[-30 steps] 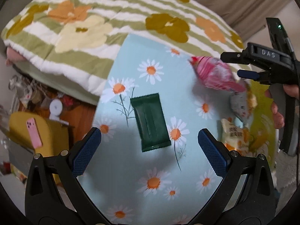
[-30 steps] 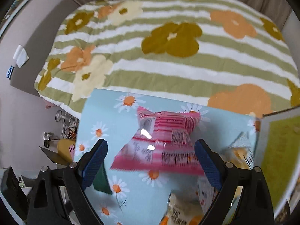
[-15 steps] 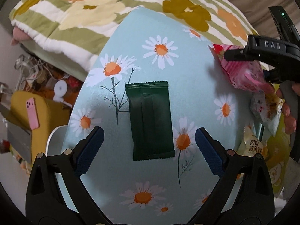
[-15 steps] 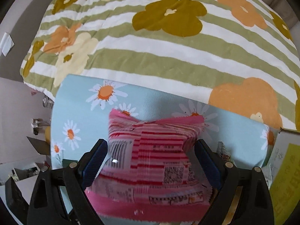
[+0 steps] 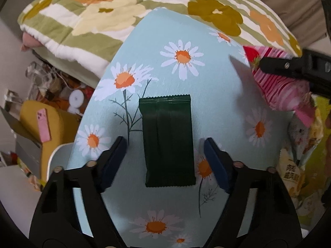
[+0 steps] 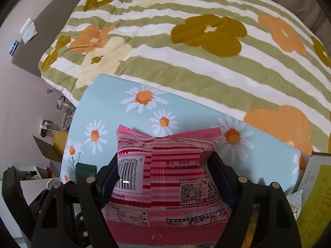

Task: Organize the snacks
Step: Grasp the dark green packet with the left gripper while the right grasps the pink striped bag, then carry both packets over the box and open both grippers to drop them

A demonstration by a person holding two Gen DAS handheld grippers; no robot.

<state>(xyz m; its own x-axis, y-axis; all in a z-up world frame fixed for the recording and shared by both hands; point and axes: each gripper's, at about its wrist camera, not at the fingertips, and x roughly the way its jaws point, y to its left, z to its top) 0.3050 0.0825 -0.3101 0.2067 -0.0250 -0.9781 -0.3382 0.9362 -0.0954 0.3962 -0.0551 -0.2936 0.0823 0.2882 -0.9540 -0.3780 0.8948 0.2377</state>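
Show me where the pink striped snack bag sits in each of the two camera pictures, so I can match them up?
Left wrist view: the pink striped snack bag is at the right edge, partly behind the right gripper's black frame.
Right wrist view: the same bag fills the lower middle, between the closing fingers of the right gripper.
Shared landmark: the daisy-print table cover, with the dark green packet lying on it.
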